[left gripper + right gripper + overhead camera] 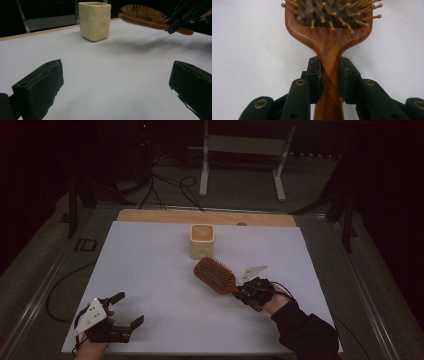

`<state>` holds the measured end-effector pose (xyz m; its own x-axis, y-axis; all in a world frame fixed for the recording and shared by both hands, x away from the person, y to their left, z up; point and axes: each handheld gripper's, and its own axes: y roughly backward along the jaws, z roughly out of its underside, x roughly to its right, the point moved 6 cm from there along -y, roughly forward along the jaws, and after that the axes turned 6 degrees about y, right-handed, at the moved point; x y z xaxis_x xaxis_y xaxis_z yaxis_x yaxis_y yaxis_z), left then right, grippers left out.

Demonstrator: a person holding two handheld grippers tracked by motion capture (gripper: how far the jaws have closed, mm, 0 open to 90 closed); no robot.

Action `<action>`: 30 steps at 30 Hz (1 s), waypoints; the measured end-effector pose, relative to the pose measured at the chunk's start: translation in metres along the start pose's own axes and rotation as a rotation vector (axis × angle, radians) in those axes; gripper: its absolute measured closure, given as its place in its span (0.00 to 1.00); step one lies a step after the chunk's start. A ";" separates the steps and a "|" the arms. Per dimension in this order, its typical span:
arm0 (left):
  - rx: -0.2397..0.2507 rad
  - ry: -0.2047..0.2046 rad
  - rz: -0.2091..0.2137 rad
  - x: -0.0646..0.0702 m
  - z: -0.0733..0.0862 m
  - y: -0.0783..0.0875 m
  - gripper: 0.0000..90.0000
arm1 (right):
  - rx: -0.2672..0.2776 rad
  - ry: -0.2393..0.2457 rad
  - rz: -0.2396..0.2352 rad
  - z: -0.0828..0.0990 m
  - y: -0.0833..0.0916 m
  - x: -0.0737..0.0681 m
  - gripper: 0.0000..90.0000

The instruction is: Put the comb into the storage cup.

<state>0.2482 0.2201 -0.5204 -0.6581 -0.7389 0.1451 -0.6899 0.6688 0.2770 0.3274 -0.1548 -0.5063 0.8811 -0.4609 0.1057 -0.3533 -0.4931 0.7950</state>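
Observation:
A wooden paddle hairbrush [216, 274] hangs above the white sheet right of centre, bristles up. My right gripper [246, 293] is shut on its handle [329, 75], both pads pressed against the neck just below the head. In the left gripper view the hairbrush [145, 15] floats clear of the sheet, its shadow beneath. A cream square cup [202, 240] stands upright behind it, towards the far edge; the cup [95, 20] is apart from the brush. My left gripper [129, 309] rests near the front left corner, jaws wide open with nothing between them.
The white sheet [150, 270] covers most of the table, with a wooden strip [150, 215] along its far edge. Cables and a white metal frame [245, 150] lie on the dark floor beyond. Dark table borders run along both sides.

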 end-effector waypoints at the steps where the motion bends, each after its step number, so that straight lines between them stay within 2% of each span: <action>1: -0.004 -0.001 -0.007 -0.001 -0.001 0.000 0.00 | 0.010 0.005 -0.001 -0.001 0.002 0.000 0.81; 3: -0.005 0.006 -0.009 0.000 -0.004 -0.001 0.00 | 0.026 0.022 0.008 -0.004 0.006 0.000 0.81; 8: -0.010 0.021 -0.010 0.002 -0.012 -0.002 0.00 | 0.061 0.028 0.019 -0.008 0.013 -0.001 0.81; 13: -0.040 -0.009 -0.007 0.009 -0.027 -0.006 0.00 | 0.104 0.022 0.021 -0.013 0.022 -0.005 0.81; 15: -0.052 -0.012 -0.006 0.012 -0.034 -0.009 0.00 | 0.127 0.034 0.029 -0.015 0.027 -0.006 0.81; 20: -0.068 0.033 0.019 0.017 -0.055 -0.016 0.00 | 0.187 0.028 0.056 -0.019 0.037 -0.008 0.81; 22: -0.068 0.053 0.010 0.016 -0.064 -0.019 0.00 | 0.200 0.042 0.068 -0.019 0.040 -0.009 0.81; 29: -0.061 0.098 0.054 0.025 -0.102 -0.026 0.00 | 0.240 0.025 0.081 -0.021 0.044 -0.009 0.81; 30: -0.065 0.105 0.064 0.027 -0.107 -0.028 0.00 | 0.245 0.029 0.094 -0.021 0.044 -0.008 0.81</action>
<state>0.2817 0.1729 -0.4224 -0.6630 -0.7014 0.2618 -0.6241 0.7109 0.3241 0.3115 -0.1575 -0.4594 0.8482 -0.4933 0.1926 -0.4966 -0.6146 0.6129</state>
